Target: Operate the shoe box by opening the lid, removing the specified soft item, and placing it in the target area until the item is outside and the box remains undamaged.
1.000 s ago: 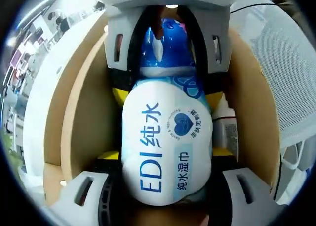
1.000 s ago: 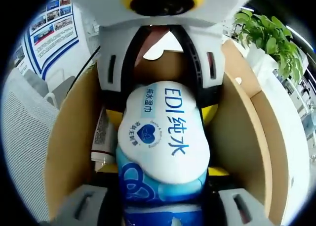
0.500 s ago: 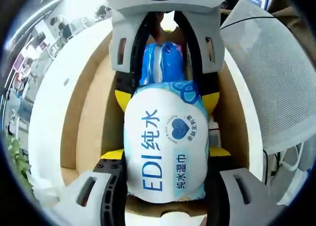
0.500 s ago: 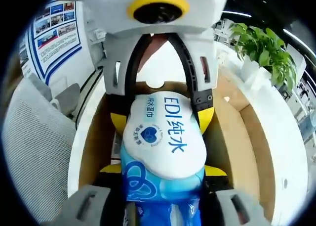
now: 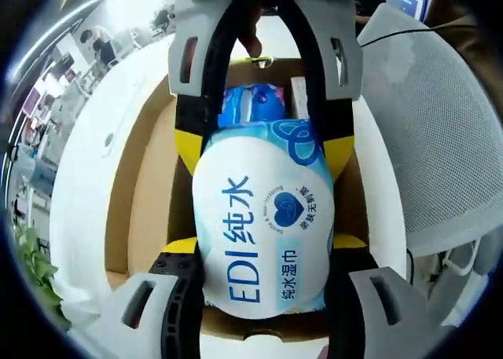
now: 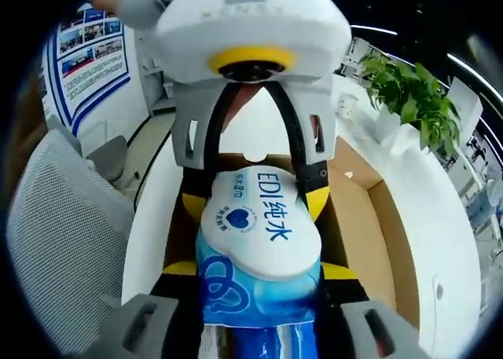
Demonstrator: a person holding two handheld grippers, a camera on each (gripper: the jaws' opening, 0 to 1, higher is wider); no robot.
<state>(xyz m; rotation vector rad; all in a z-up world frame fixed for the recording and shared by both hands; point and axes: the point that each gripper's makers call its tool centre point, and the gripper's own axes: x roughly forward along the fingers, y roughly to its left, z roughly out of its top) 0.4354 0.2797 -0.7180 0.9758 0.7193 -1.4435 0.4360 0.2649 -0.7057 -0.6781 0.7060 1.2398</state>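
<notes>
Soft wipes pack (image 5: 263, 225) pinched mid-frame at opposite ends by left gripper (image 5: 263, 296) and right gripper (image 6: 259, 304), over box (image 5: 149, 178); risked slipping from uneven pull.

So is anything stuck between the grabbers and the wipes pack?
No. Both grippers, left and right, are shut right on the wipes pack, one at each end. It hangs above the open box with no lid over it, so nothing visible blocks its way out.
</notes>
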